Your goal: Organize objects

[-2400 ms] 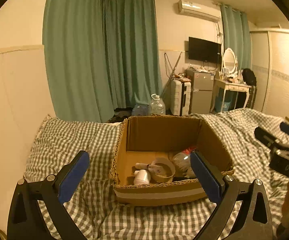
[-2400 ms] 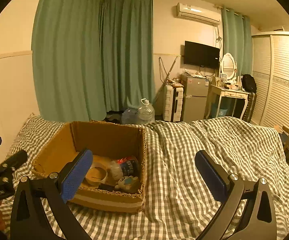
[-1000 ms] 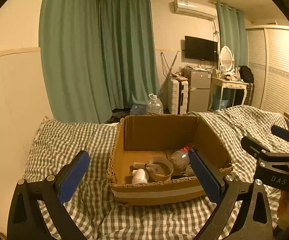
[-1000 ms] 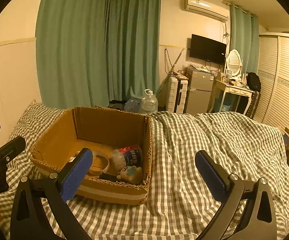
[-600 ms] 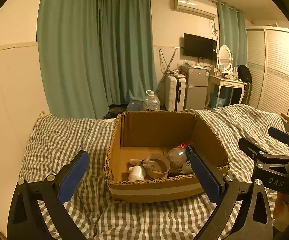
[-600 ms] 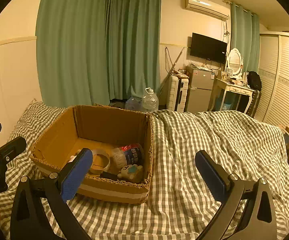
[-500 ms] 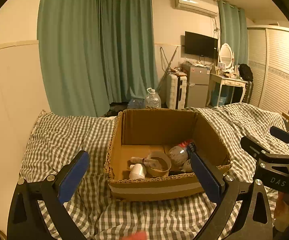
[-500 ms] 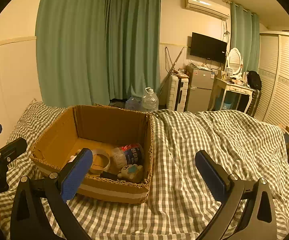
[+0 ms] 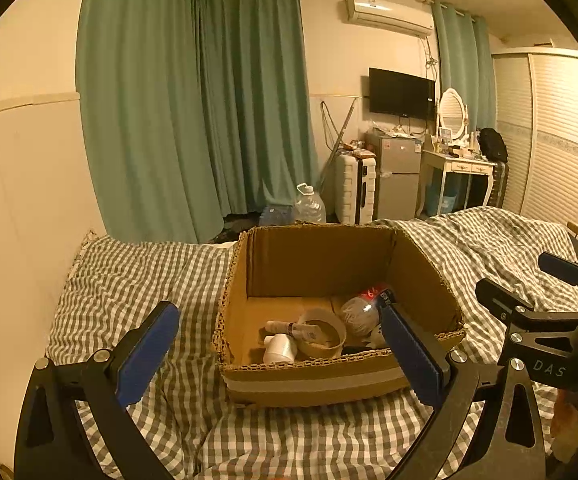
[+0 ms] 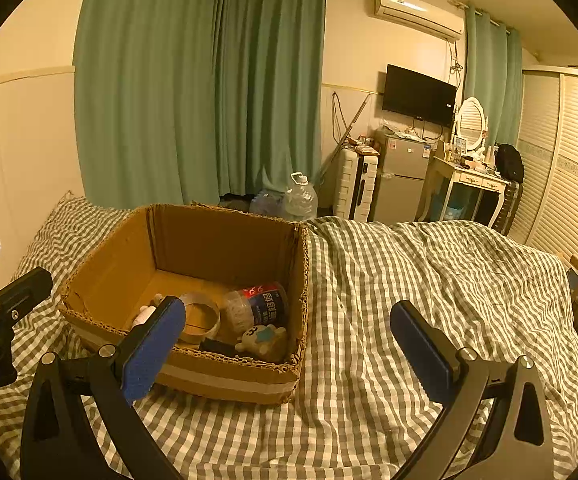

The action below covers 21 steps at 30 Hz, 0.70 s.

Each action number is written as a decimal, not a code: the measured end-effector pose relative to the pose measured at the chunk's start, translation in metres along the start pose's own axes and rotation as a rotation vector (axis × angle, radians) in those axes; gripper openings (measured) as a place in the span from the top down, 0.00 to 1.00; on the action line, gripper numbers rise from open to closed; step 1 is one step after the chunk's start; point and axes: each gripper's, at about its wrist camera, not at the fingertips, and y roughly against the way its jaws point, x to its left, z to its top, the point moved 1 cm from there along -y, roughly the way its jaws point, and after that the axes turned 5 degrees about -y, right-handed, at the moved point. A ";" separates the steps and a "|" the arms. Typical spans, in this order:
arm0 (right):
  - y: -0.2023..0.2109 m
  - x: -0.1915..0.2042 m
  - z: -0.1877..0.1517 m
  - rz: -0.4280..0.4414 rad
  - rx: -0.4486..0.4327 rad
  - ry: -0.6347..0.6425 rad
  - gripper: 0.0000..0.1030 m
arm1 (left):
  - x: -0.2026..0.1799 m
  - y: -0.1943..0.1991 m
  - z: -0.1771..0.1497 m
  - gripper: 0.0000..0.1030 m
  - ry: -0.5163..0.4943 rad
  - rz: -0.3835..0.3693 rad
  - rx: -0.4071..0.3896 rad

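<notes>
An open cardboard box [image 9: 317,264] [image 10: 225,240] sits on a checked bed cover. Inside lie a tape roll [image 9: 323,332] [image 10: 201,318], a plastic bottle with a red label [image 9: 363,306] [image 10: 259,304], a small white bottle [image 9: 279,348], a white tube [image 9: 289,326] and a small bear toy [image 10: 263,340]. My left gripper [image 9: 279,354] is open and empty, in front of the box. My right gripper [image 10: 289,338] is open and empty, just right of the box's front corner; it also shows in the left wrist view [image 9: 529,304].
The checked bed cover [image 10: 429,280] spreads to the right of the box. Beyond the bed stand green curtains [image 9: 193,112], a water jug [image 10: 299,200], a white suitcase [image 10: 355,184], a small fridge [image 10: 403,176], a dressing table [image 10: 469,188] and a wardrobe [image 10: 569,168].
Both grippers have shifted only slightly in front of the box, with small sideways and vertical drifts. Both stay open and empty. The box contents have not moved.
</notes>
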 end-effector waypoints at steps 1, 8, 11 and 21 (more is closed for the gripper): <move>0.000 0.000 0.000 0.000 0.000 0.000 0.00 | 0.001 0.000 0.000 0.00 0.003 0.000 0.001; 0.000 0.001 0.001 0.000 0.001 0.003 0.00 | 0.002 0.000 0.001 0.00 0.010 0.003 0.001; 0.000 0.001 0.000 0.001 0.001 0.004 0.00 | 0.002 0.001 0.001 0.00 0.006 0.011 -0.006; -0.002 0.003 0.000 0.000 0.008 0.011 0.00 | 0.001 0.001 0.002 0.00 0.010 0.032 -0.004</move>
